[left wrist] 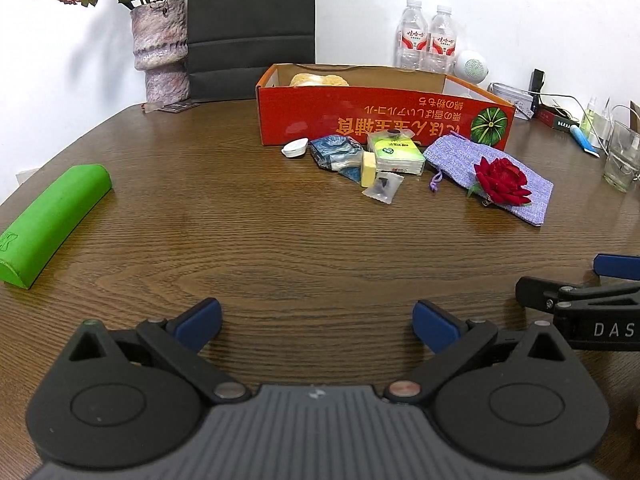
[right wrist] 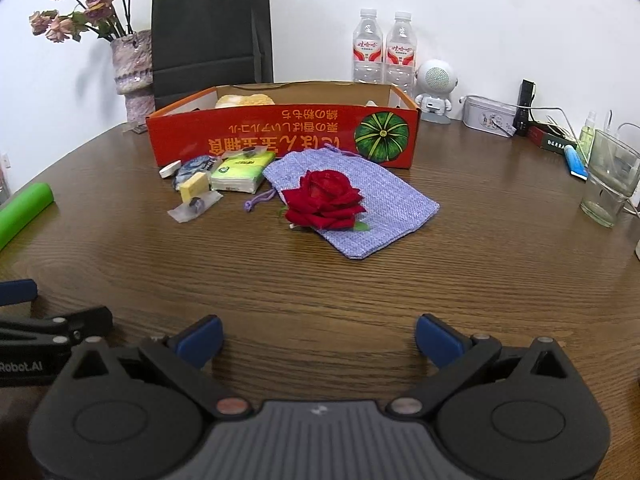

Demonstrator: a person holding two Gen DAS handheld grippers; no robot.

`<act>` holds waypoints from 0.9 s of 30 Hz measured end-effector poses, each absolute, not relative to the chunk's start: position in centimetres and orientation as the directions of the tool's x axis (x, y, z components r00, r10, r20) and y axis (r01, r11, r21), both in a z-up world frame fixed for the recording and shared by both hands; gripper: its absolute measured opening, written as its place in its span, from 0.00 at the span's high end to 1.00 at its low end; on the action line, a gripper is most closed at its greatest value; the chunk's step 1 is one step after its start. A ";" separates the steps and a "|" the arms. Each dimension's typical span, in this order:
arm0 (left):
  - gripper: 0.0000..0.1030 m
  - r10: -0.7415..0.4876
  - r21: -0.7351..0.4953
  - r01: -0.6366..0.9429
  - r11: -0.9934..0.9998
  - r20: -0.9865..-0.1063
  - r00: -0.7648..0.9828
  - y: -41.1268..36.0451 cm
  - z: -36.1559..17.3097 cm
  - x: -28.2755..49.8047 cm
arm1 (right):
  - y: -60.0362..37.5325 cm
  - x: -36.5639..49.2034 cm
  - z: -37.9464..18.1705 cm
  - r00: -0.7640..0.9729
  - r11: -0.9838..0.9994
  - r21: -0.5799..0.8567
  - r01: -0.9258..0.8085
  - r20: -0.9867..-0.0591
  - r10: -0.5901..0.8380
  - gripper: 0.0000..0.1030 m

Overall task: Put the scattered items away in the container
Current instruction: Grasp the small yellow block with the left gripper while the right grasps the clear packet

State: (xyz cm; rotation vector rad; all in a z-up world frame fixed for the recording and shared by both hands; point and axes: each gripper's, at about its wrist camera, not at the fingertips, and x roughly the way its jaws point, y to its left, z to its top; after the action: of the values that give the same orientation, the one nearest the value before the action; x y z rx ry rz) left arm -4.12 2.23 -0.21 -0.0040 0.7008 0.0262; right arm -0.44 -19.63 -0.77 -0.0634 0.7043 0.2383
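Two tongs low over near edge of wooden surface (left wrist: 280,248), both spread wide, holding nothing: left tongs (left wrist: 316,322), right tongs (right wrist: 318,340), side by side. Orange box (right wrist: 280,136) toward far edge, open top, pumpkin print on front wall, something pale yellow inside at its left end. Scattered items bunched just in front of box front wall: white small case (left wrist: 295,147), blue wrapped packet (left wrist: 334,152), green tissue pack (left wrist: 394,154), yellow block (left wrist: 369,168) leaning against tissue pack, clear sachet (left wrist: 383,187) with dark piece inside nearest the tongs. Lilac cloth pouch (right wrist: 384,196) lying flat beside tissue pack, drawstring trailing toward sachet. Red rose (right wrist: 324,200) resting on pouch. Green foam roll (left wrist: 52,220) at left edge, well apart from pile. Vase (left wrist: 160,48) with dried flowers and black paper bag (right wrist: 212,28) at far left corner. Two water bottles (right wrist: 384,48), white speaker (right wrist: 436,84), glass (right wrist: 608,184) along far right edge.
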 end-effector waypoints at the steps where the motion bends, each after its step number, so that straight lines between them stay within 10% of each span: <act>1: 0.00 0.023 0.005 -0.025 1.000 -0.645 0.764 2.2 -0.2 -4.1 | -19.6 -0.4 -0.8 0.736 0.971 0.022 -0.238 -0.648 0.195 0.00; 13: 0.03 -0.220 -0.191 0.135 0.972 -0.559 0.799 4.2 3.5 0.8 | -20.2 0.2 -0.2 0.738 0.964 0.086 -0.251 -0.628 0.247 0.09; 19: 0.31 -0.235 -0.114 0.209 0.971 -0.600 0.765 2.1 3.6 8.3 | -20.5 2.2 2.2 0.778 0.960 0.118 -0.256 -0.563 0.277 0.16; 23: 0.86 -0.213 -0.148 0.153 0.977 -0.669 0.712 2.7 1.7 10.7 | -19.6 2.7 2.4 0.760 0.942 0.102 -0.319 -0.567 0.319 0.17; 27: 0.88 -0.256 -0.255 0.108 0.961 -0.666 0.701 5.2 1.0 9.7 | -17.4 2.7 1.5 0.689 0.890 0.095 -0.446 -0.598 0.410 0.20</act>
State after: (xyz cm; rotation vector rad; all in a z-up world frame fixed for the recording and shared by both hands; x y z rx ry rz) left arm 9.70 5.15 0.97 -0.2029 0.7695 -0.2040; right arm 2.67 -17.42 1.55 -0.0593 0.6549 0.4791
